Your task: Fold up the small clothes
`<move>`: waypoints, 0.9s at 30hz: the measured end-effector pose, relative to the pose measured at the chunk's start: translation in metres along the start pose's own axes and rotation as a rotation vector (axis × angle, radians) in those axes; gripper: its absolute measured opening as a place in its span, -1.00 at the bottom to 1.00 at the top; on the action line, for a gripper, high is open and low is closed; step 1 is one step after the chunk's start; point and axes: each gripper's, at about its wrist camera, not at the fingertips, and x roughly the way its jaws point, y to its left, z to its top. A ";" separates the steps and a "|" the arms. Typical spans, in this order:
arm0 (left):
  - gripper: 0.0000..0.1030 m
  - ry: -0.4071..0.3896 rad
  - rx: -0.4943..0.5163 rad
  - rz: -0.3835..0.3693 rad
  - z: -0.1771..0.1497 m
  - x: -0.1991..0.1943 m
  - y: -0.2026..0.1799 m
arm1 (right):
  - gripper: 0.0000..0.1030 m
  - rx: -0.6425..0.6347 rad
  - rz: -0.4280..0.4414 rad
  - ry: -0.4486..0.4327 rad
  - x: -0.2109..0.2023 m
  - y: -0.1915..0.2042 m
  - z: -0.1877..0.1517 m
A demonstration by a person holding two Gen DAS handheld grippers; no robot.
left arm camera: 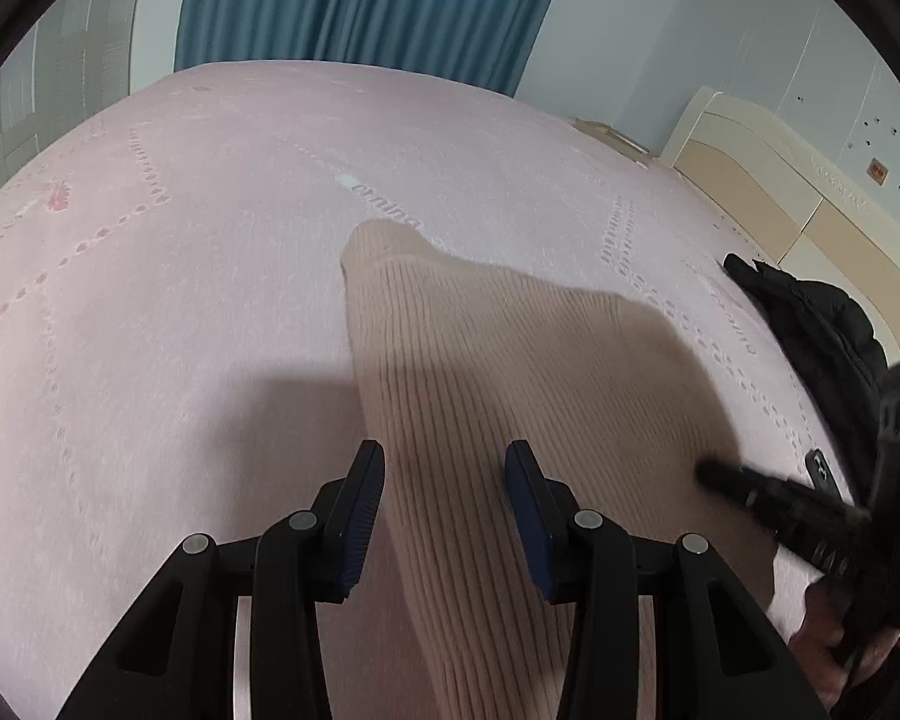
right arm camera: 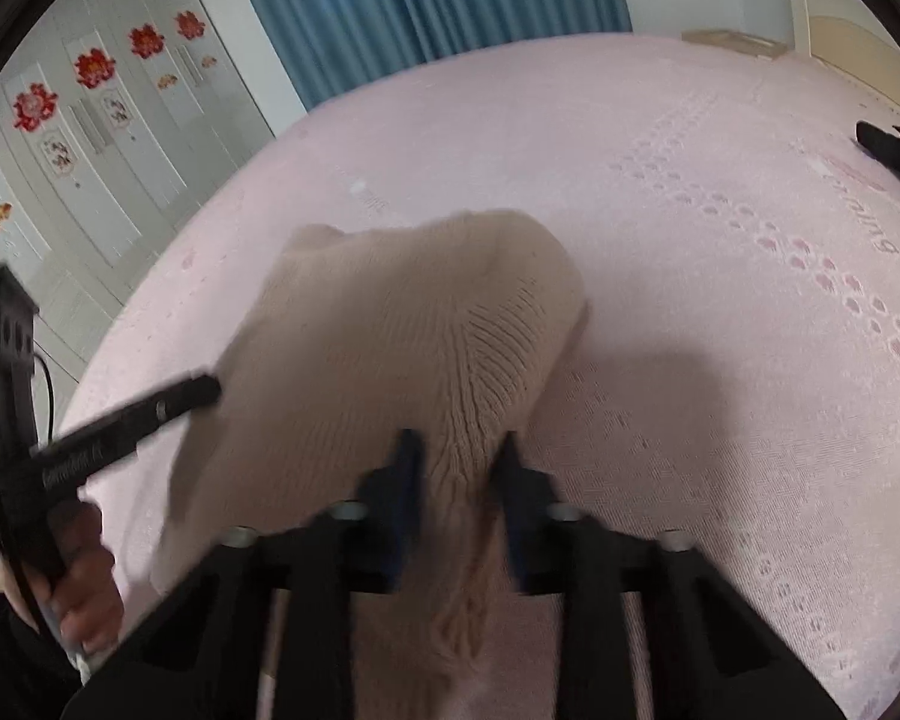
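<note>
A beige ribbed knit garment (left arm camera: 498,372) lies on the pink bedspread (left arm camera: 168,300). My left gripper (left arm camera: 444,462) is open, its jaws set wide over the garment's near left part. In the right wrist view the garment (right arm camera: 390,324) is bunched and lifted; a gathered fold of it runs between the jaws of my right gripper (right arm camera: 459,450), which look closed on it, though the view is blurred. The right gripper's finger shows in the left wrist view (left arm camera: 750,489) at the garment's right edge. The left gripper shows in the right wrist view (right arm camera: 150,408) at the garment's left edge.
A black jacket (left arm camera: 822,324) lies on the bed at the right, near a cream headboard (left arm camera: 768,180). A dark phone (left arm camera: 822,471) lies beside it. A blue curtain (left arm camera: 360,0) hangs behind the bed. White wardrobe doors with red flower stickers (right arm camera: 90,96) stand at the left.
</note>
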 end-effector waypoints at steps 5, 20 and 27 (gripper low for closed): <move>-0.22 0.003 0.010 0.011 -0.005 -0.010 -0.001 | -0.74 0.034 0.020 -0.076 -0.015 -0.007 -0.003; -0.13 0.019 -0.016 -0.035 -0.008 0.002 0.000 | -0.22 -0.048 -0.102 -0.098 -0.008 0.023 0.021; -0.08 0.023 0.002 -0.052 -0.029 -0.020 0.004 | -0.25 -0.028 -0.189 0.007 0.008 0.010 0.012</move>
